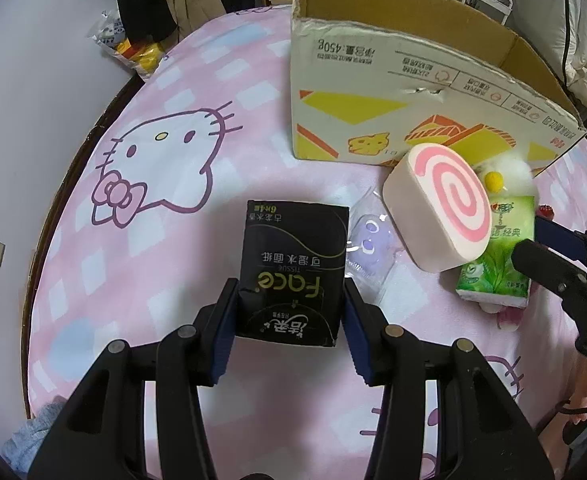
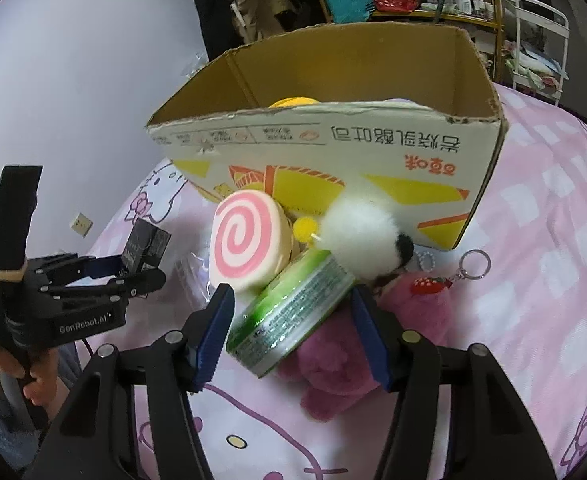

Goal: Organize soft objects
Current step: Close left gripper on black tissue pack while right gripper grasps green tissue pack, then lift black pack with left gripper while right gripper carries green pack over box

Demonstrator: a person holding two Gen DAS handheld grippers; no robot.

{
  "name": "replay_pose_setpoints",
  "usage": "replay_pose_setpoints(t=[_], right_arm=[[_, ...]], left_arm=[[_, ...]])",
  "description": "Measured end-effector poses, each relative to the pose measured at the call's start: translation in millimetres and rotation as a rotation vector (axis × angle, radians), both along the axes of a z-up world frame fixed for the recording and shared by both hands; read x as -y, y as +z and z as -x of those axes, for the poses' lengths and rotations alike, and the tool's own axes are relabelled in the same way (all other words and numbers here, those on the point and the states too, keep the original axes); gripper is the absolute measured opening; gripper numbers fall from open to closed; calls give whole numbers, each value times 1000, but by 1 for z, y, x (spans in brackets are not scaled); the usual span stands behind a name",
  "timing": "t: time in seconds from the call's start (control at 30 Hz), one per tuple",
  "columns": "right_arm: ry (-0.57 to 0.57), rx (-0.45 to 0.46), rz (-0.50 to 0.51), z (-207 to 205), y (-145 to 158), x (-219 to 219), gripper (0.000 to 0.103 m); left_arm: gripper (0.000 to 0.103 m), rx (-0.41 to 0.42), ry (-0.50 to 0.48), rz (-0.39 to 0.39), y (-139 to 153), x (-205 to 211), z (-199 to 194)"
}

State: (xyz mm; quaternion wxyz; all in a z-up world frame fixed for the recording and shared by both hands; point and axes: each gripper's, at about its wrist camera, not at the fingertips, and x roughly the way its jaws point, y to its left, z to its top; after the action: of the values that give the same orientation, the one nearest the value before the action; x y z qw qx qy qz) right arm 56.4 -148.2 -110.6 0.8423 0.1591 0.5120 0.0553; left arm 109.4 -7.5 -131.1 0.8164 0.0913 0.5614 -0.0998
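Note:
My left gripper (image 1: pixel 291 300) is shut on a black tissue pack (image 1: pixel 293 264), held above the pink bed; it also shows in the right wrist view (image 2: pixel 145 246). My right gripper (image 2: pixel 293 320) is open, its fingers on either side of a green tissue pack (image 2: pixel 289 308) that leans on a pink plush toy (image 2: pixel 345 352). A pink-swirl roll cushion (image 2: pixel 245 240) and a white fluffy toy (image 2: pixel 361 232) lie against the open cardboard box (image 2: pixel 333 152). In the left wrist view the cushion (image 1: pixel 441 216) and the green pack (image 1: pixel 497 256) sit in front of the box (image 1: pixel 413 92).
A yellow object (image 2: pixel 293 102) lies inside the box. A clear bag with a purple item (image 1: pixel 367 240) lies between the black pack and the cushion. A strawberry keychain (image 2: pixel 445 280) lies right of the plush. A wall (image 1: pixel 33 120) borders the bed on the left; shelves stand behind.

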Motion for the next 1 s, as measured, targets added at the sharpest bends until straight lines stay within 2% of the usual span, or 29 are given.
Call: replay_pose_setpoints(t=[0.23, 0.3, 0.5, 0.63, 0.8, 1.0], right_arm=[[-37, -69, -32, -12, -17, 4, 56], [-21, -53, 9, -11, -14, -1, 48], [-30, 39, 118, -1, 7, -9, 41], [-70, 101, 156, 12, 26, 0, 40], [-105, 189, 229, 26, 50, 5, 40], [-159, 284, 244, 37, 75, 16, 40]], left_arm=[[48, 20, -3, -9, 3, 2, 5], [48, 39, -3, 2, 8, 2, 11], [48, 103, 25, 17, 23, -4, 18], [48, 186, 11, 36, 39, -2, 28], [48, 339, -10, 45, 64, 3, 45], [48, 462, -17, 90, 86, 3, 59]])
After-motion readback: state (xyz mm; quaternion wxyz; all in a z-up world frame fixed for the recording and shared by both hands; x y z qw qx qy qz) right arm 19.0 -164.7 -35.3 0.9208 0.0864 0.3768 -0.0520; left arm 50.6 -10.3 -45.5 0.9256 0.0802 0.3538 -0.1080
